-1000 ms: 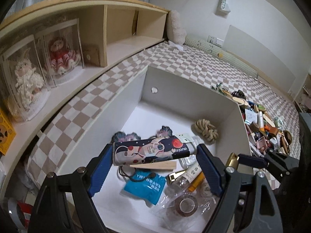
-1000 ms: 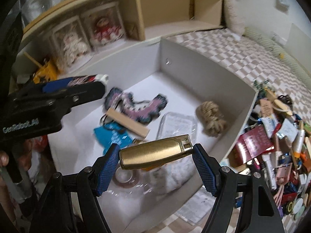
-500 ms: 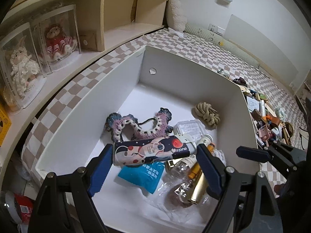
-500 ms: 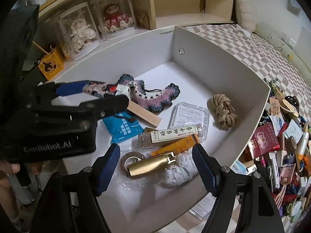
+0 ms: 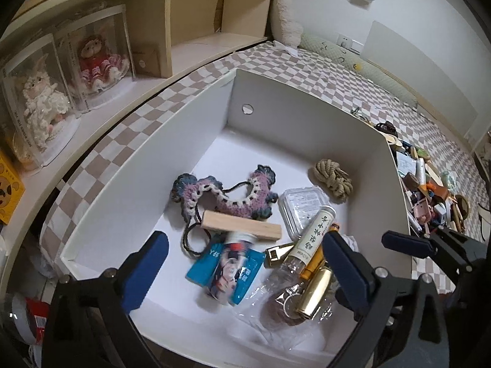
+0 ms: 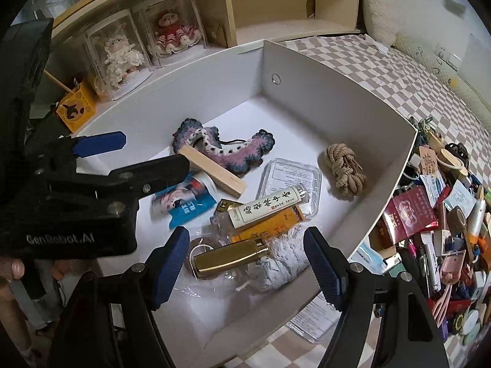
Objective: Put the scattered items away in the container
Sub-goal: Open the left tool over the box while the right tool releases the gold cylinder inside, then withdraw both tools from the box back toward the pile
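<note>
A wooden shelf [image 5: 196,15] stands behind. On its ledge are two dolls in clear cases, a white doll [image 6: 118,53] beside a red doll [image 6: 173,32]. A yellow box [image 6: 75,110] stands near them.

The printed tube [image 5: 232,268] in the white box [image 5: 172,141] is motion-blurred and covers much of the blue packet [image 5: 199,271], while the pile of small items [image 6: 445,214] runs off the right wrist view's edge.
</note>
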Demonstrator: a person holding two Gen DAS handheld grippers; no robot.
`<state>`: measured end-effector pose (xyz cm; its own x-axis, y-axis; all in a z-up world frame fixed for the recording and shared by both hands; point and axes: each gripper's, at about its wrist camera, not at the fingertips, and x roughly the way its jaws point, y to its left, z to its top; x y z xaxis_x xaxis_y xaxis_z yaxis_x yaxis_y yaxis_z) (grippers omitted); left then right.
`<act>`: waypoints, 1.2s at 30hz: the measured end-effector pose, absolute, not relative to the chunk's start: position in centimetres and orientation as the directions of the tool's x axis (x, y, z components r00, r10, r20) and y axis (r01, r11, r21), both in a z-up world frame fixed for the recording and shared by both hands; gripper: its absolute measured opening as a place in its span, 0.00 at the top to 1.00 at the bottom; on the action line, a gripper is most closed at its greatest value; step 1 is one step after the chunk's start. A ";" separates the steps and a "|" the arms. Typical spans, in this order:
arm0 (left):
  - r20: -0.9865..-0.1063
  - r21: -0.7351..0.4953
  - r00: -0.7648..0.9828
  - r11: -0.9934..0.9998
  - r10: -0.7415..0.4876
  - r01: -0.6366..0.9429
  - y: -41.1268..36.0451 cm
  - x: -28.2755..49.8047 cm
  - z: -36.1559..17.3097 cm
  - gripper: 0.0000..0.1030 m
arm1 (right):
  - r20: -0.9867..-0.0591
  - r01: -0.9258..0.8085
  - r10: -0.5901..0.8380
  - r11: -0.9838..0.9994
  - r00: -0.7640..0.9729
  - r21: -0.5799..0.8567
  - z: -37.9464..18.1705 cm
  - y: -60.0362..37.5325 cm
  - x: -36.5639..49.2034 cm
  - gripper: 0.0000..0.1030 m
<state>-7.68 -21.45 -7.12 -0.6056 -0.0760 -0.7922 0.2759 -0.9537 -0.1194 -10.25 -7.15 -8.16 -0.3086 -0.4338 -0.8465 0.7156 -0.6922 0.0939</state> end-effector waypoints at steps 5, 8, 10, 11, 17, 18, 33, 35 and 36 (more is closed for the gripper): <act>-0.793 -0.110 -0.603 -0.954 -0.084 0.278 -21.5 -7.5 -7.0 0.02 | -0.843 0.710 -0.437 -0.698 -0.314 0.098 -8.0 -7.1 -10.2 0.25; -0.794 -0.104 -0.602 -0.955 -0.090 0.279 -21.5 -7.5 -6.8 0.02 | -0.842 0.708 -0.435 -0.700 -0.318 0.095 -7.9 -7.0 -10.3 0.25; -0.793 -0.103 -0.603 -0.954 -0.091 0.280 -21.4 -7.5 -6.8 0.02 | -0.841 0.707 -0.432 -0.702 -0.326 0.087 -7.7 -7.0 -10.3 0.25; -0.792 -0.103 -0.603 -0.954 -0.092 0.280 -21.4 -7.4 -6.7 0.02 | -0.840 0.706 -0.432 -0.703 -0.329 0.085 -7.6 -7.0 -10.3 0.25; -0.784 -0.091 -0.612 -0.955 -0.106 0.282 -21.3 -7.1 -5.8 0.02 | -0.827 0.694 -0.432 -0.716 -0.360 0.072 -7.0 -6.6 -10.4 0.18; -0.782 -0.090 -0.614 -0.955 -0.108 0.283 -21.3 -7.0 -5.6 0.02 | -0.821 0.693 -0.432 -0.719 -0.374 0.063 -6.8 -6.5 -10.4 0.04; -0.772 -0.088 -0.624 -0.952 -0.121 0.294 -21.0 -5.6 -4.1 0.00 | -0.787 0.670 -0.426 -0.742 -0.446 0.022 -4.5 -5.5 -10.0 0.00; -0.768 -0.091 -0.628 -0.950 -0.124 0.299 -21.0 -5.4 -3.8 0.00 | -0.788 0.669 -0.422 -0.743 -0.449 0.017 -4.3 -5.4 -9.9 0.00; -0.766 -0.090 -0.630 -0.949 -0.127 0.302 -21.0 -5.3 -3.6 0.00 | -0.785 0.667 -0.418 -0.745 -0.457 0.008 -4.2 -5.4 -9.8 0.00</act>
